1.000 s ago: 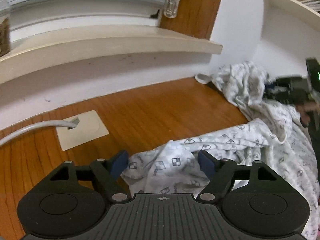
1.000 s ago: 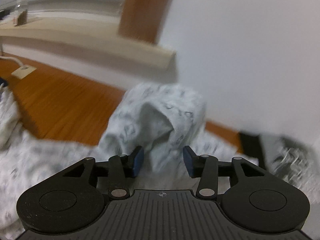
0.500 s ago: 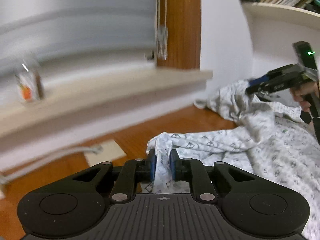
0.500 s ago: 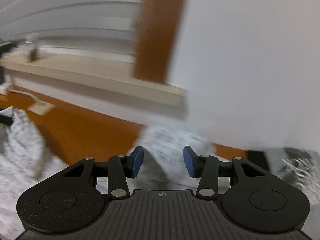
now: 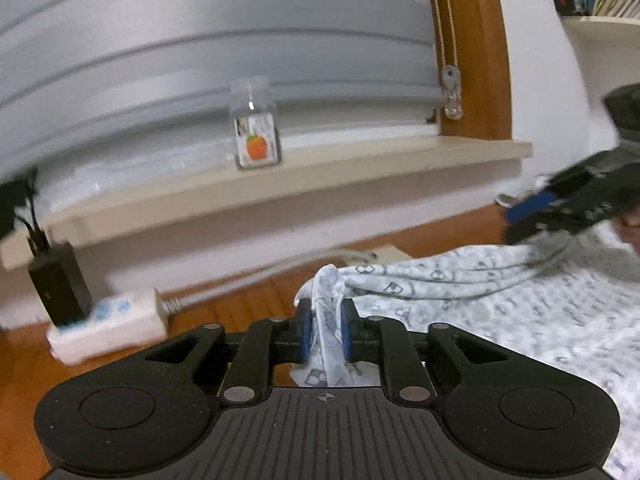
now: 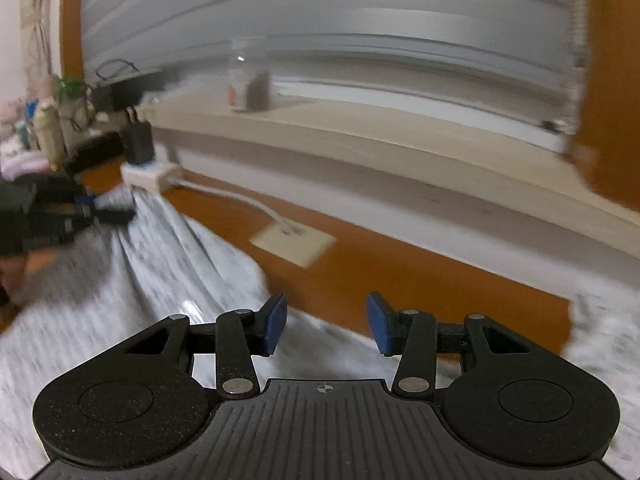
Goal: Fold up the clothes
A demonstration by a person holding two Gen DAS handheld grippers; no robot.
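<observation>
The left hand-held gripper [image 5: 326,334] pinches a bunched corner of the patterned garment [image 5: 520,304], jaws easing apart, lifting it off the counter [image 5: 248,300]; the right hand-held gripper [image 6: 326,326] hangs spread, empty.

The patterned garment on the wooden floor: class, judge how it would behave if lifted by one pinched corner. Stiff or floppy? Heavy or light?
Probably floppy: the patterned garment bunches into a crumpled tuft between the pads of the left gripper and creases in long folds. Likely light, since that thin pinch carries the edge. It would probably trail and sag rather than hold shape, as the rest lies slack on the wooden floor.
</observation>
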